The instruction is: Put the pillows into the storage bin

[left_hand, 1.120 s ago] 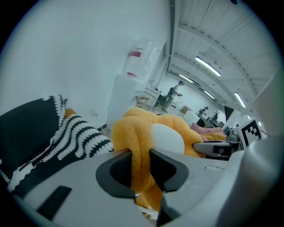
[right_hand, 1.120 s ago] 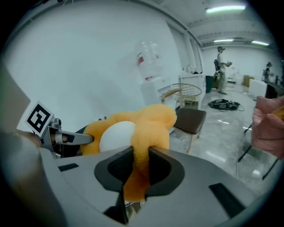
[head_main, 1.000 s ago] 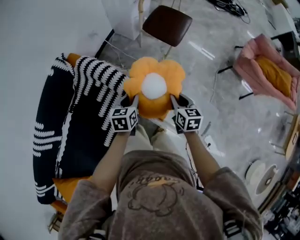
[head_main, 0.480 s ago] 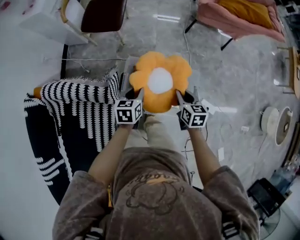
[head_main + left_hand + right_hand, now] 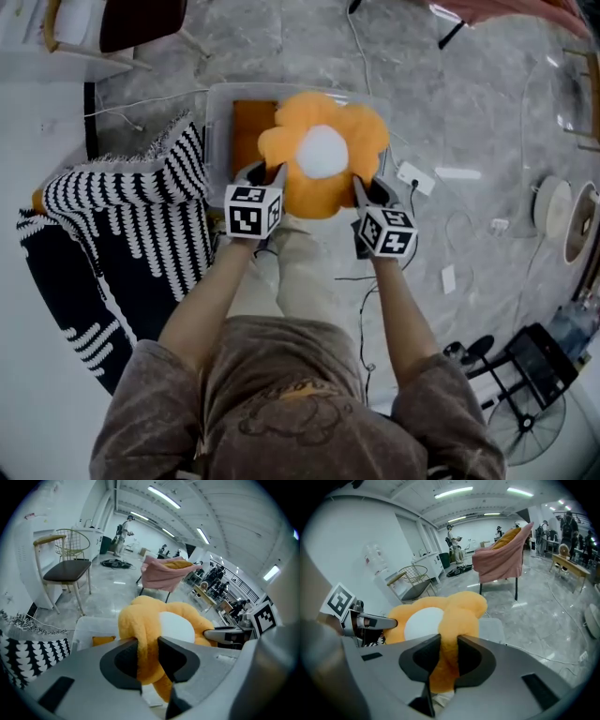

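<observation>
The left tongs [image 5: 265, 174] are clamped on a petal at one side of the orange flower pillow [image 5: 323, 155]. The right tongs [image 5: 367, 187] pinch a petal on the opposite side, so the pillow (white centre facing up) hangs between the two. Just beyond and below both tongs sits the clear storage bin [image 5: 217, 131]. A flat orange cushion [image 5: 251, 127] already takes up the end of the bin past the left tongs. A black-and-white striped throw [image 5: 122, 211] lies outward of the left tongs, its fringe just beside the bin wall. Outward of the right tongs a white power strip [image 5: 413, 176] rests on the floor. Far ahead of the left tongs stands a brown-seated chair [image 5: 136, 21]. Well beyond the right tongs stands a pink-draped chair [image 5: 501, 555].
</observation>
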`<state>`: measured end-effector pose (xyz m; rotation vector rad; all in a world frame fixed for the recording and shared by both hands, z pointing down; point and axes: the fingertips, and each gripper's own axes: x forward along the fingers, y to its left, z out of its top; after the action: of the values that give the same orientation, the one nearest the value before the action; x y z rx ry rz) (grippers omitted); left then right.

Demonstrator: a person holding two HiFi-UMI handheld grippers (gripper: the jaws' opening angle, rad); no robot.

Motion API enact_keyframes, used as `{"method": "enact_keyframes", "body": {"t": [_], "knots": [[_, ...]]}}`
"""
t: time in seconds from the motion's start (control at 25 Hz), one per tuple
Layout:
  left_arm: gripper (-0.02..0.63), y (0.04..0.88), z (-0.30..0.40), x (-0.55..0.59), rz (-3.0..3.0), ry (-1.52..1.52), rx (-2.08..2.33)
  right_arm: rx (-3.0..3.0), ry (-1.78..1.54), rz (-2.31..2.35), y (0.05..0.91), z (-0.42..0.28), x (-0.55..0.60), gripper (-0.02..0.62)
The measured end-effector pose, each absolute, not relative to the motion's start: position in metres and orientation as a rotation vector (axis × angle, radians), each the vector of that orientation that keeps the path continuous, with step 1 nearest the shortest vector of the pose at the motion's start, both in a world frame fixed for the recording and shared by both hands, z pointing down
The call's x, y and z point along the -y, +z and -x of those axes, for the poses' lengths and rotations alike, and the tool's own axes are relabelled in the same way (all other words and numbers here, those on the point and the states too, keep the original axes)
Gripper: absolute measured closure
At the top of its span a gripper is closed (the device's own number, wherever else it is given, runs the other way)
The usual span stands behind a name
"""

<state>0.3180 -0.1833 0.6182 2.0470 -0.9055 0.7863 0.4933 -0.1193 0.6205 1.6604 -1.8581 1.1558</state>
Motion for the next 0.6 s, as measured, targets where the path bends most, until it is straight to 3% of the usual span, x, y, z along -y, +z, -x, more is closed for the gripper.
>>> {"method": "enact_keyframes", "body": {"t": [0.12, 0.24, 0.32, 0.6], "knots": [[0.5, 0.636, -0.327, 0.19, -2.065, 0.794, 0.921, 1.826, 1.15, -1.709, 0.64, -0.509, 0.121, 0.49], [0.35, 0.651, -0.318, 0.202, -2.041, 0.818, 1.012, 1.732, 1.167, -1.764, 0.658, -0.528, 0.117, 0.303], [0.306, 0.651, -0.312, 0.203, -2.006, 0.82, 1.039, 1.735, 1.191, -1.743, 0.659, -0.53, 0.115, 0.258], [0.293, 0.59, -0.283, 0.207, -1.973, 0.742, 1.165, 1.959, 1.116, -1.47, 0.623, -0.482, 0.15, 0.25]]}}
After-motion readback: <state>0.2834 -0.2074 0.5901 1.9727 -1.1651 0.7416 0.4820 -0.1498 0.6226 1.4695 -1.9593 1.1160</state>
